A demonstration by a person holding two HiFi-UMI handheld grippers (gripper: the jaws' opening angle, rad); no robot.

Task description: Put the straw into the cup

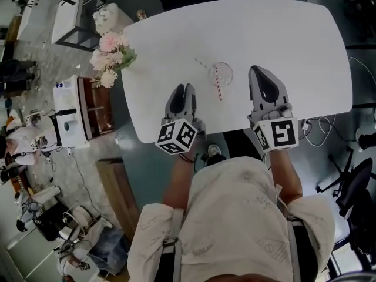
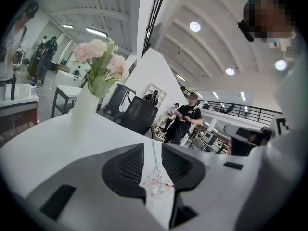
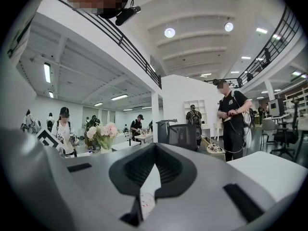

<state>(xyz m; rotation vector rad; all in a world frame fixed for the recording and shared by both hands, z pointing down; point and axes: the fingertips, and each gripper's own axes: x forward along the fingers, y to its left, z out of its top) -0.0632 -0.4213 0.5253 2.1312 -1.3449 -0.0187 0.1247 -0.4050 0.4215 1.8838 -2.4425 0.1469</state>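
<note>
Two grippers sit at the near edge of the white table point(image 1: 282, 34), and neither holds anything. The left gripper point(image 1: 184, 89), at 7 o'clock from the cup, has its jaws a narrow slit apart, and the cup shows through that slit. The right gripper point(image 1: 258, 74), at 4 o'clock from the cup, has its jaw tips pressed together on nothing.

Just ahead, the red-striped straw point(image 1: 218, 87) runs from the clear cup point(image 1: 229, 75) toward 6 o'clock. I cannot tell whether it lies on the table or leans in the cup. A paler straw point(image 1: 202, 64) slants from the cup toward 10 o'clock.

To do this step well, I judge that one gripper should widen and come down over the striped straw's near end, clear of the cup. It should pinch lightly so the thin tube is not crushed. The light cup would probably tip if nudged, so the other gripper could steady it.

Farther off, at 9 o'clock, stands a vase of pink flowers point(image 1: 110, 51).

No brand or label is legible. The marker cubes point(image 1: 176, 136) carry only black-and-white squares, and the red marks on the cup are too blurred to read.
</note>
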